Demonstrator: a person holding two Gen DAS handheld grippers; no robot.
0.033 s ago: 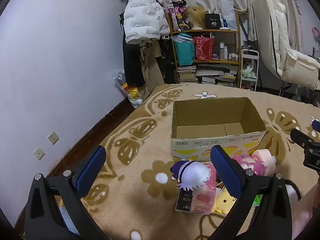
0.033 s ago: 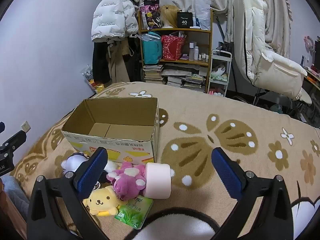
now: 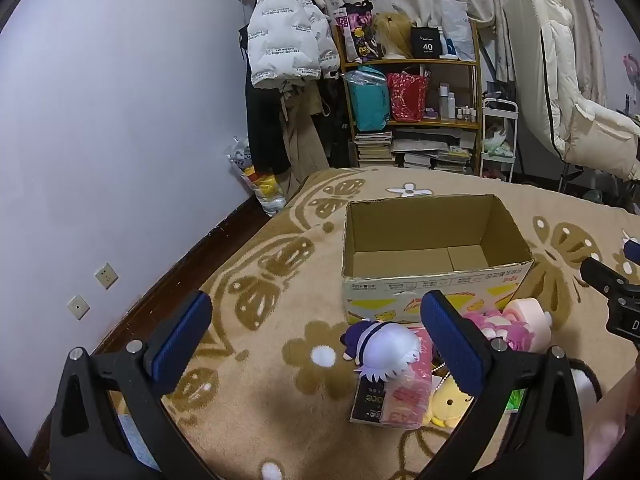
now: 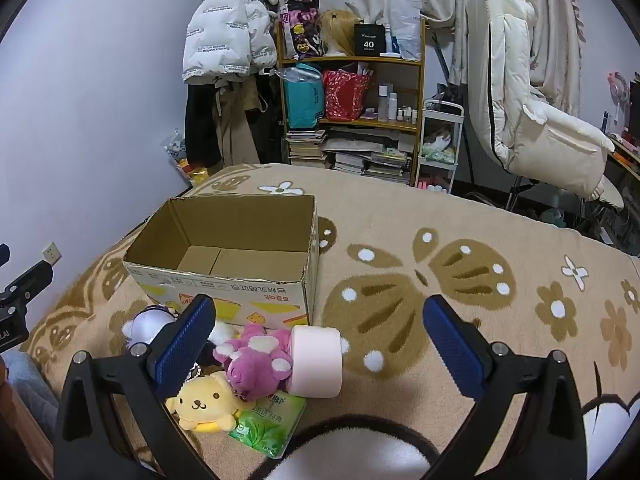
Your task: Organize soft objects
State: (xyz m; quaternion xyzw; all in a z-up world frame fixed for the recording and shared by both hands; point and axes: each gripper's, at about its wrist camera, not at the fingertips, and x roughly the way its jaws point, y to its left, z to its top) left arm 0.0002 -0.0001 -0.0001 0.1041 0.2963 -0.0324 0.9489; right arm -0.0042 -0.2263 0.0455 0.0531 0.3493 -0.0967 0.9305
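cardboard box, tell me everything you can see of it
The cardboard box is a brown corrugated carton standing upright on the patterned blanket, its top open with no flaps showing. Its inside looks empty: only the bottom flaps and their seam show. The near outer wall is white with yellow graphics and red print, and its top edge is a little ragged. Soft things lie piled against that wall: a purple plush, a pink roll and a white-haired doll. Neither gripper touches it.
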